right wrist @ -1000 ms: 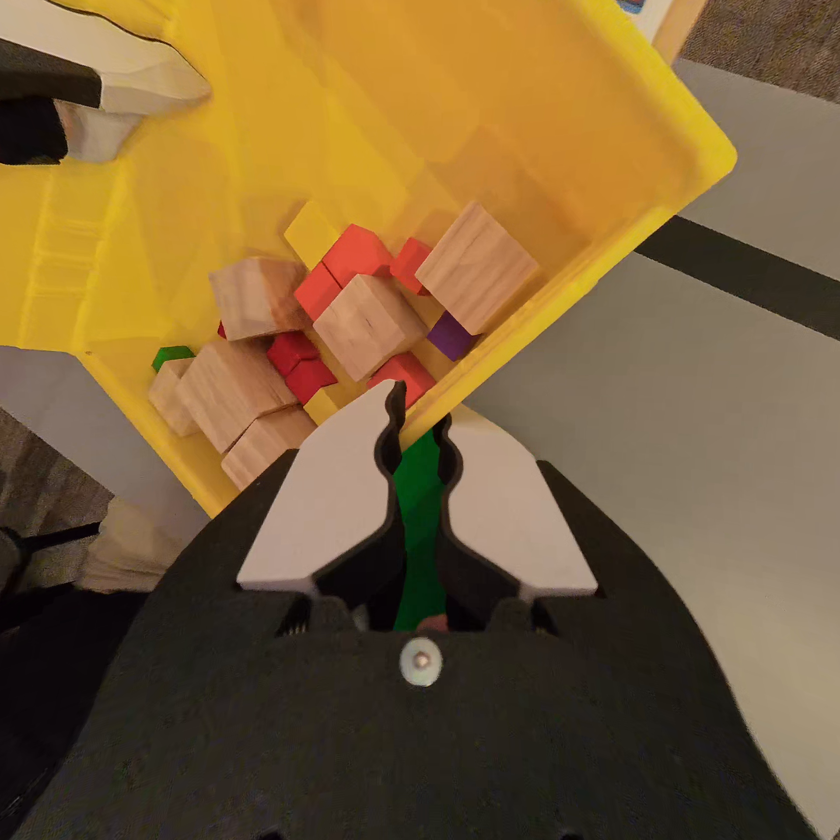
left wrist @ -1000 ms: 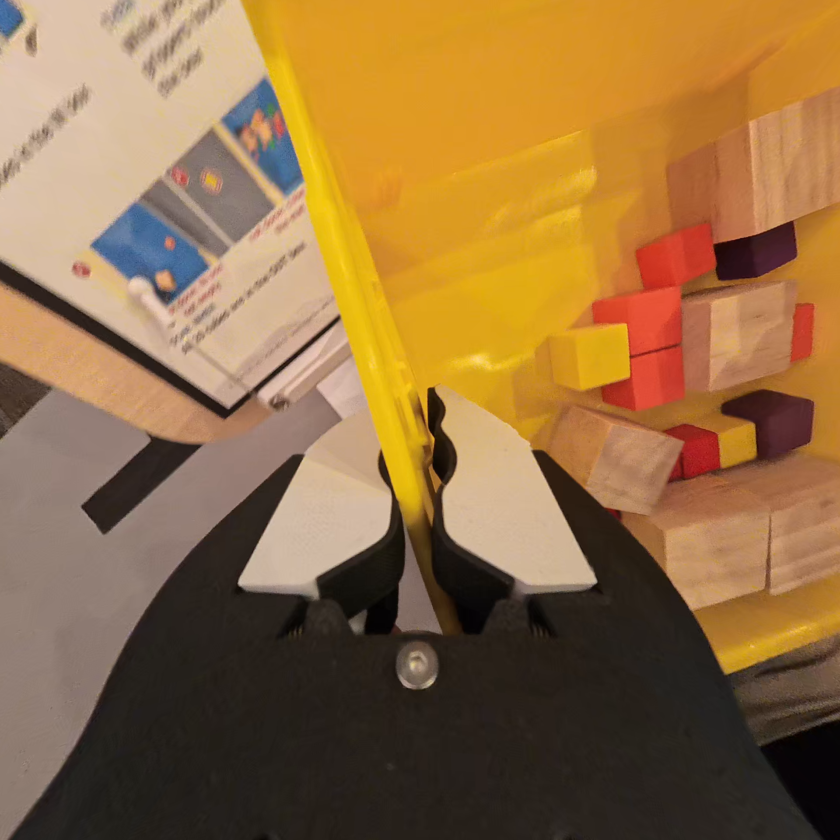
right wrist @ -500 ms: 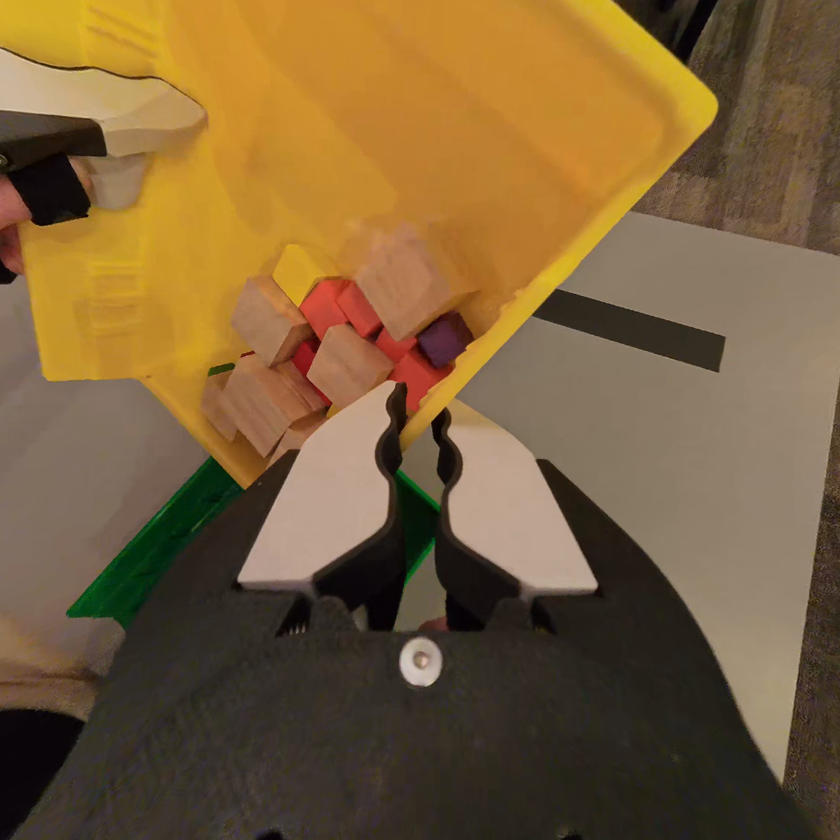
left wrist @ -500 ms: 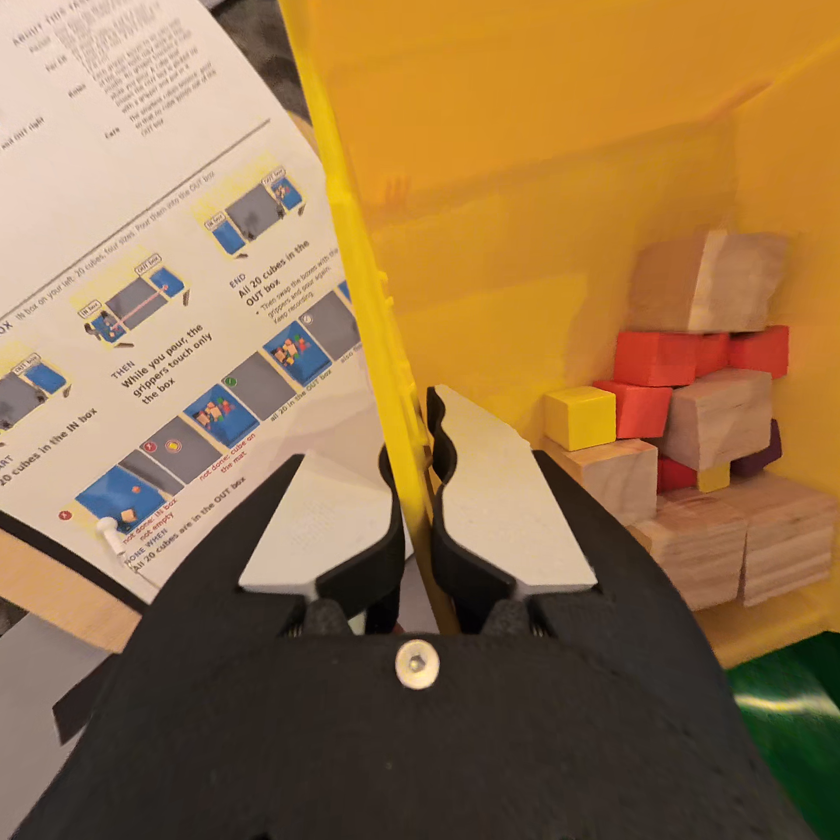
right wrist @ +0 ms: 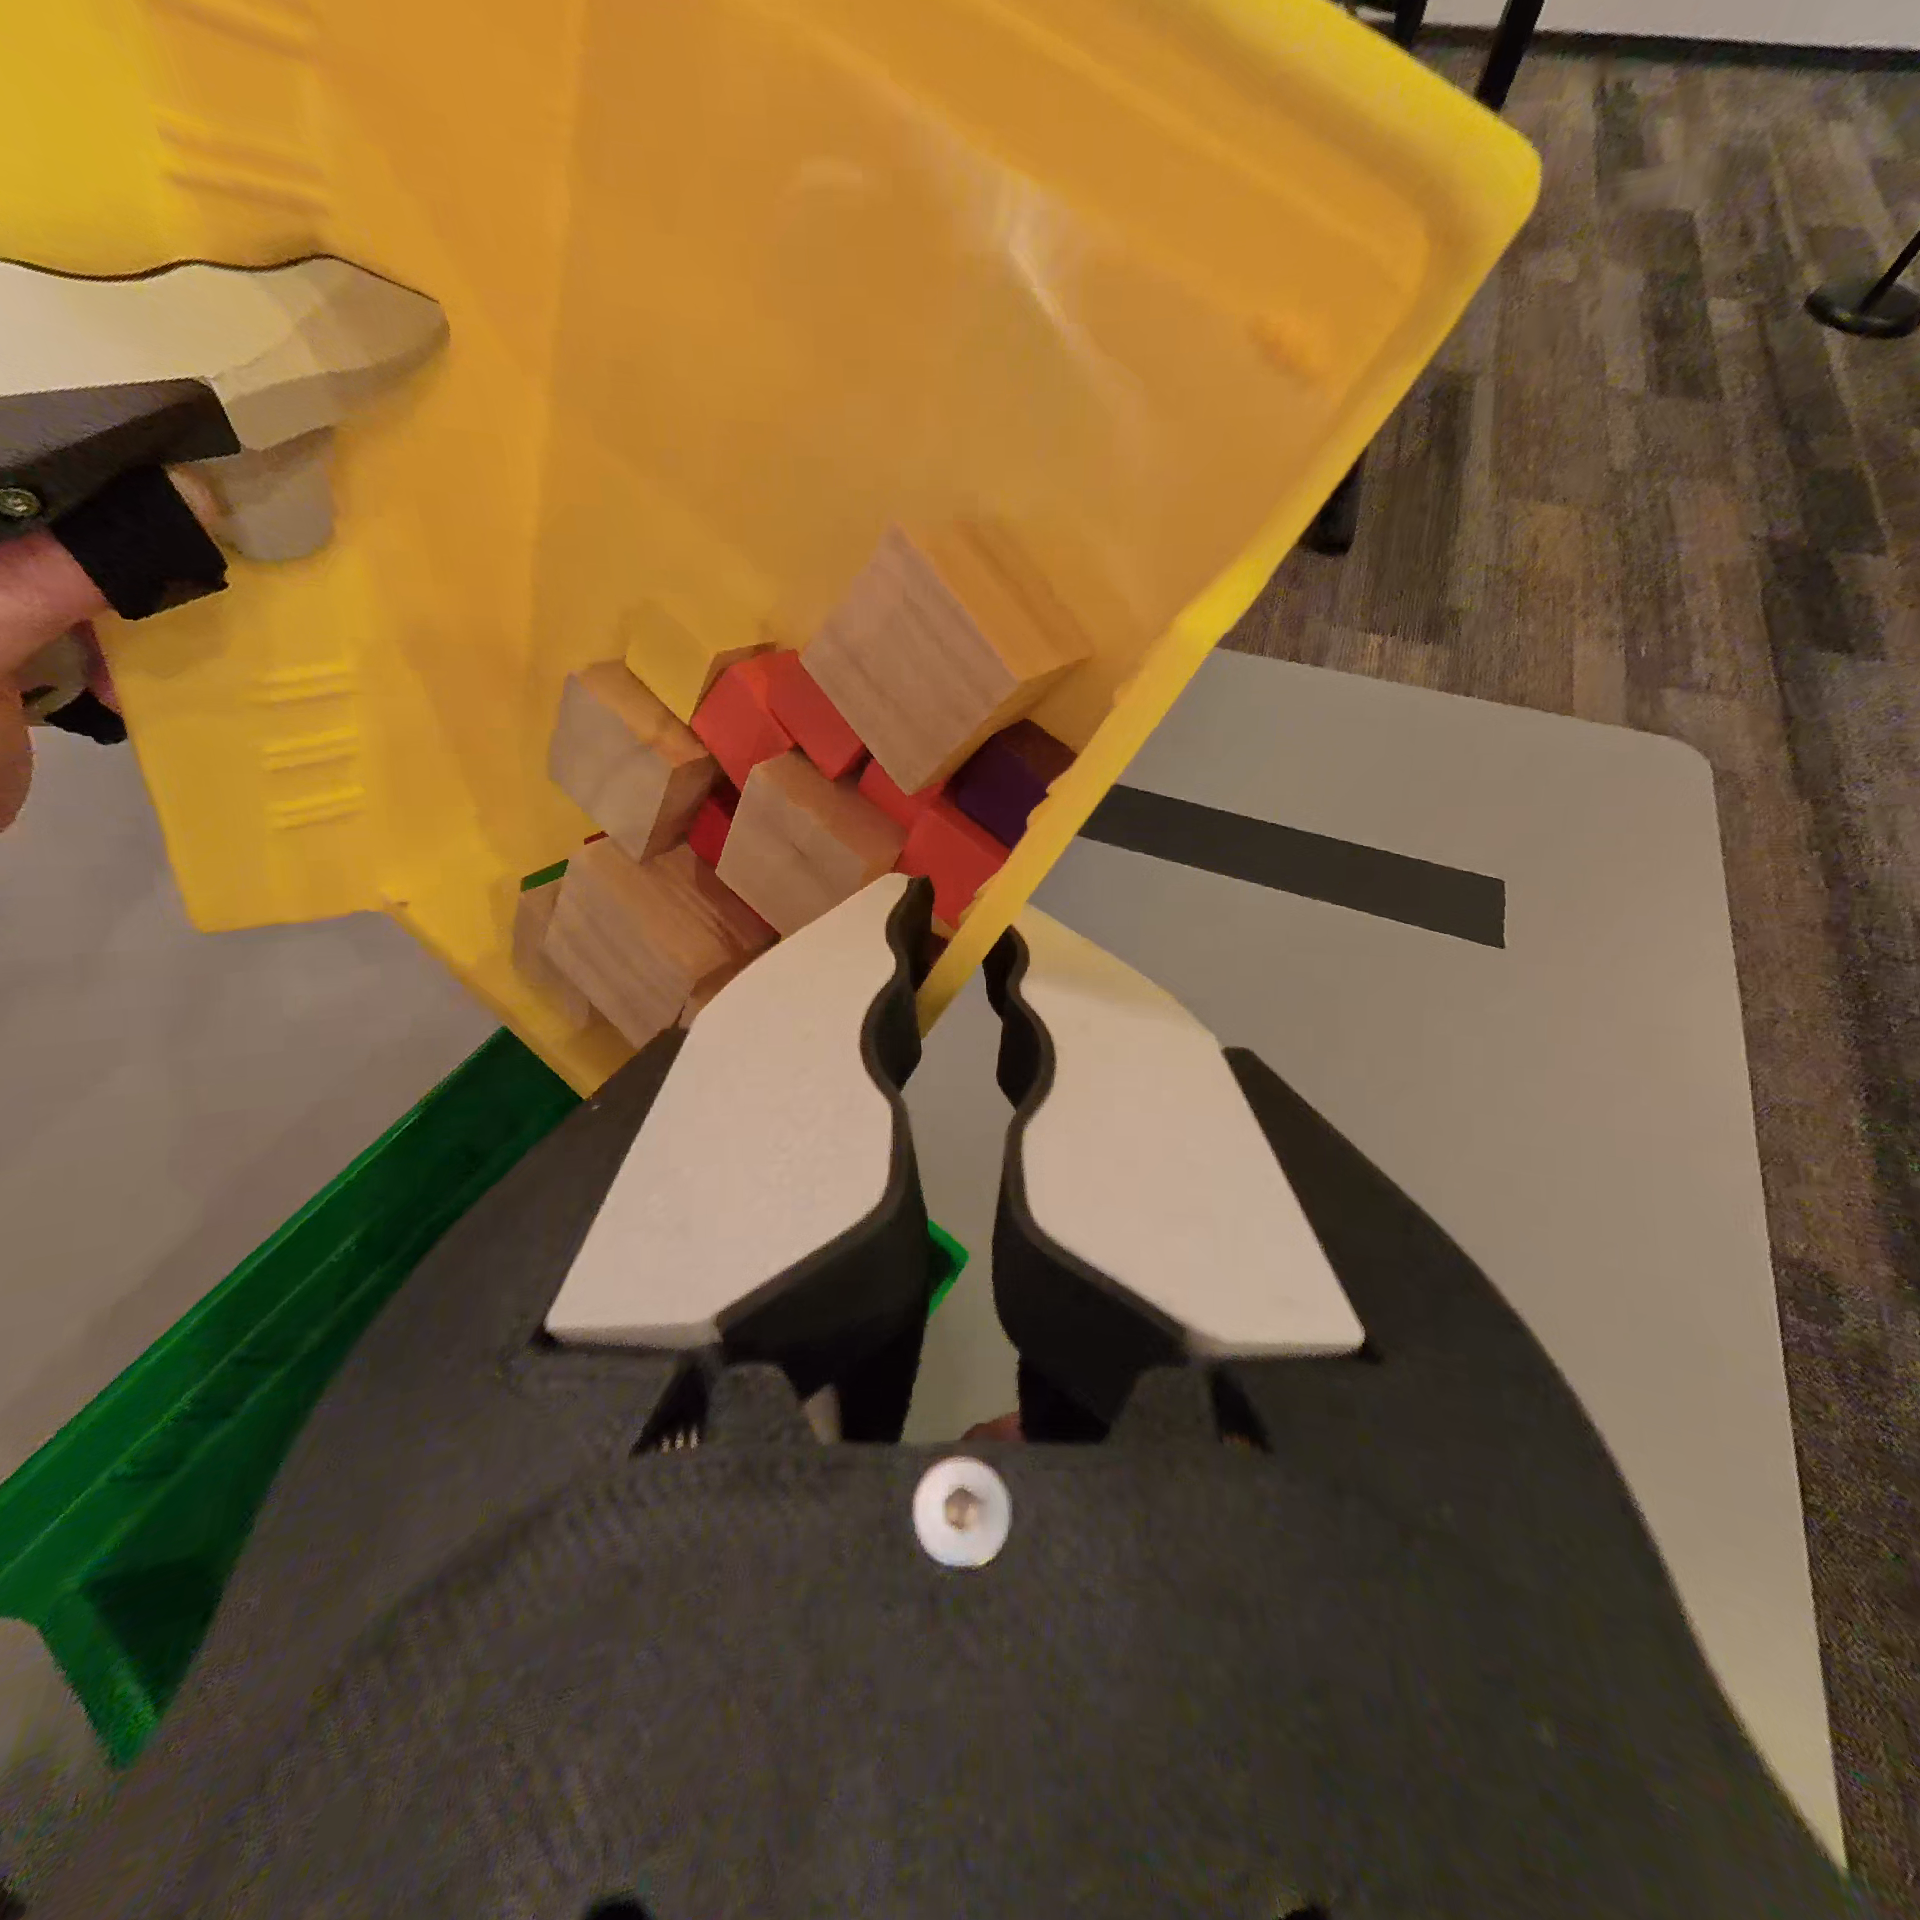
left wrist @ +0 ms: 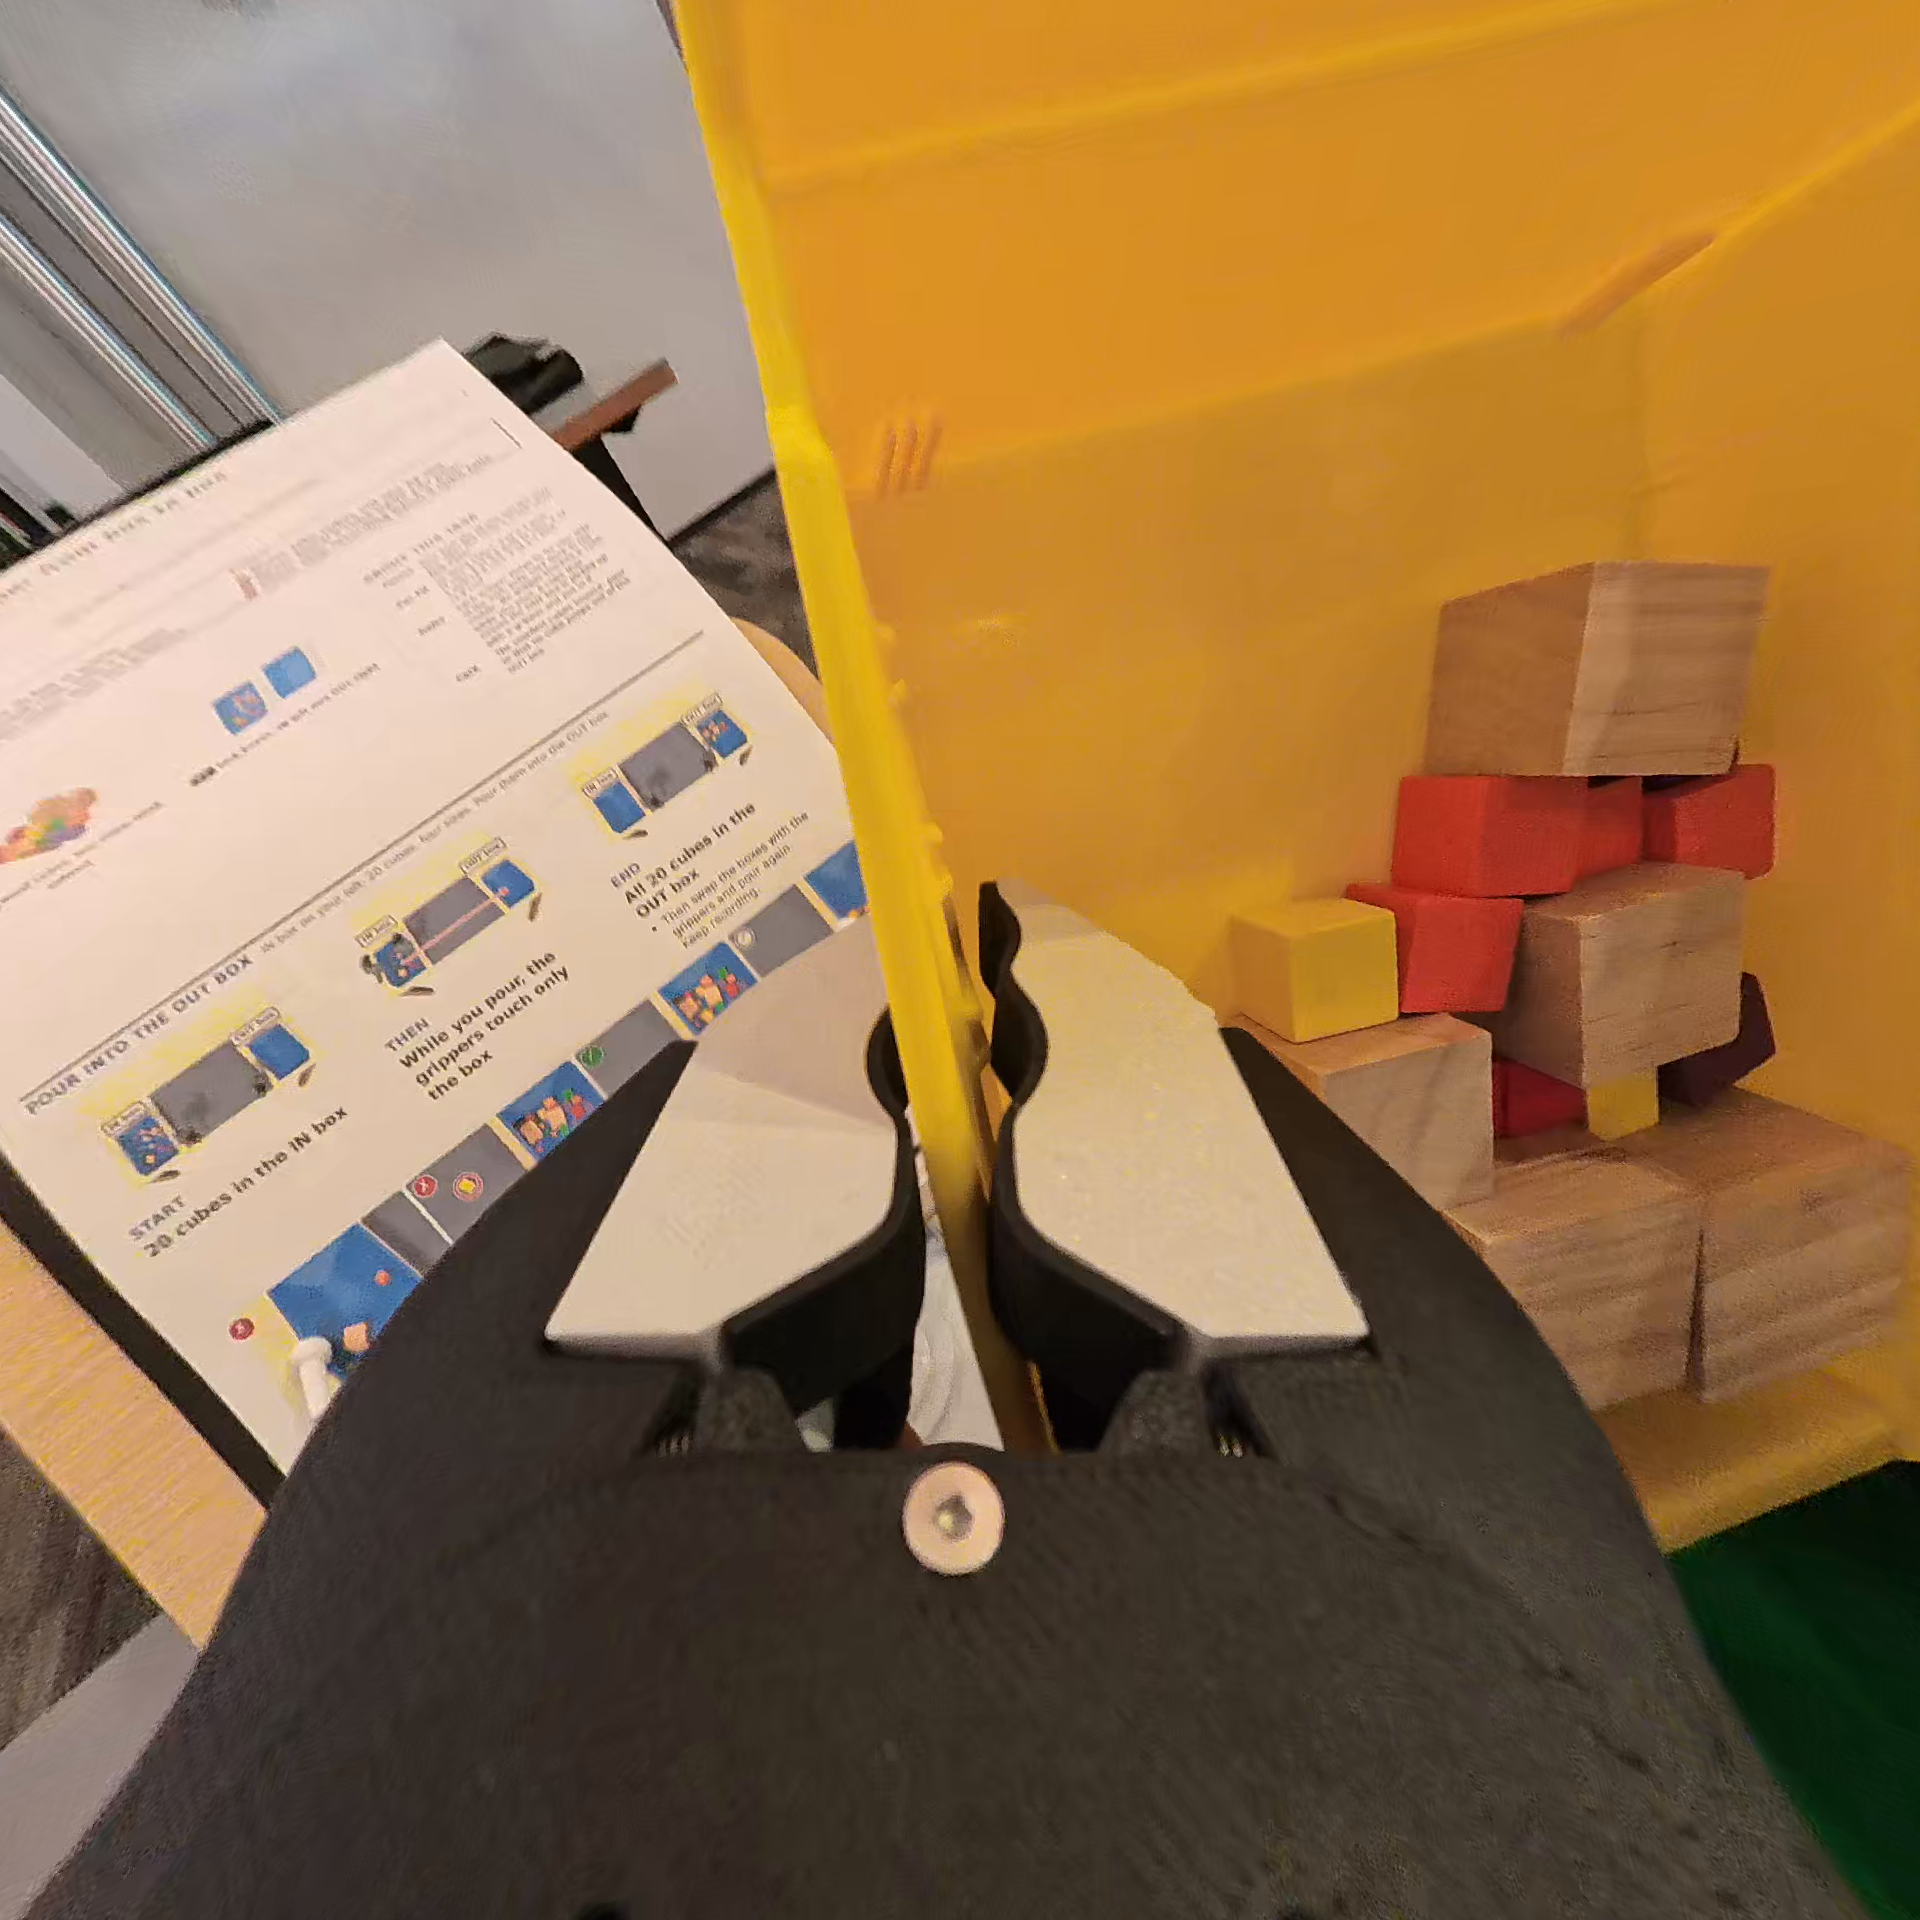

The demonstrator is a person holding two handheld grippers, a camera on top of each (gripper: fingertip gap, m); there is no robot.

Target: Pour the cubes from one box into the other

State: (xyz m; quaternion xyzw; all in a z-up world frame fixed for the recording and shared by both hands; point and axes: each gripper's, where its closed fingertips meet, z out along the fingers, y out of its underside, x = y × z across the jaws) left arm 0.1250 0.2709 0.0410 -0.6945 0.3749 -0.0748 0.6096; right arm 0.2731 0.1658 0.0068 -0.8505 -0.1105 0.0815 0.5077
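Both grippers are pinching the same thing, one wall each. The left gripper (left wrist: pixel 940 1039) has its two white fingers (left wrist: pixel 1132 1132) squeezed tight with only a thin sliver of wall between them. From the right wrist view you can see it off at the left edge (right wrist: pixel 281 416), coming in sideways, with a bit of the person's hand (right wrist: pixel 31 644) behind it. The right gripper (right wrist: pixel 951 935) points up and forward, fingertips clamped on the lower rim, gap wider further back.
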